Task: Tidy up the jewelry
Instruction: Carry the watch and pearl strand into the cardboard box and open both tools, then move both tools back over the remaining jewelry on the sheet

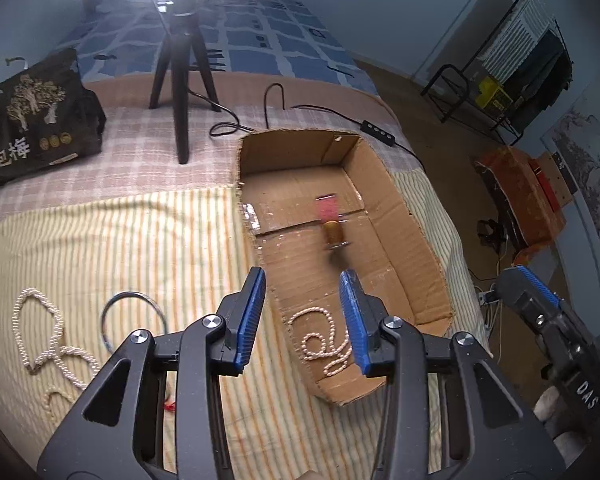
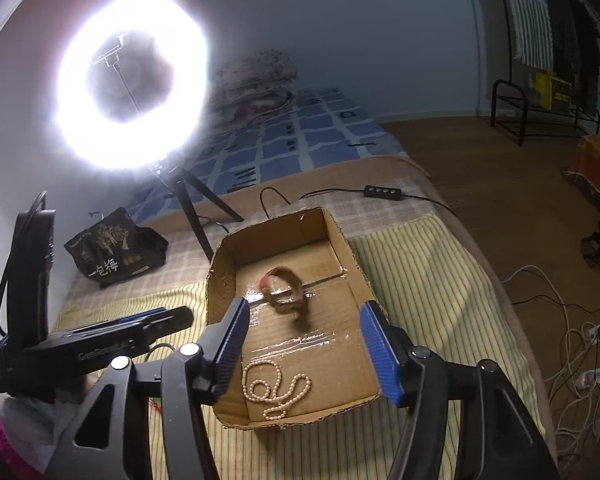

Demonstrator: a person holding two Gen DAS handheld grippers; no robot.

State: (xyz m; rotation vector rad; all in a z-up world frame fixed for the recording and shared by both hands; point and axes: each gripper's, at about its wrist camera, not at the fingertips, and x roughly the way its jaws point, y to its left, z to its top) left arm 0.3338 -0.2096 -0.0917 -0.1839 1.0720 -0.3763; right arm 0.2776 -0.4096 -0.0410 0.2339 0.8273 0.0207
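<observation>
Striped yellow-and-white cloth (image 1: 148, 248) covers the near part of the bed, with a pink checked blanket (image 1: 112, 160) beyond it and a blue-and-white patterned quilt (image 1: 256, 36) farther back. On the checked blanket stands a black tripod (image 1: 180, 80) carrying a glaring ring light (image 2: 132, 80); its black cable with an inline switch (image 2: 383, 192) runs off toward the bed's edge. A black printed bag (image 1: 36, 116) sits to the left of the tripod.

An open cardboard box (image 1: 412, 216), its walls cut low and ragged, rests across the seam between checked blanket and striped cloth. Inside, near the middle of its taped floor, is a brown bracelet with a red tassel (image 2: 285, 289), blurred in both views; whether it rests on the floor I cannot tell. At the near end of the box a pearl necklace (image 2: 278, 390) lies in loose loops on the cardboard.

Both tongs hang over the near end of the box. The left gripper (image 1: 306, 316) has its blue pads parted partway with nothing between them; it sits above the box's near left wall. The right gripper (image 2: 304, 354) is spread wider, also empty, framing the pearl necklace below without touching it. In the left wrist view the right gripper shows just beyond the box's right wall.

Outside the box, on the striped cloth to its left, lie a second pearl strand (image 1: 48, 340) in a tangle and a thin dark bangle (image 1: 134, 318) just beside it.
</observation>
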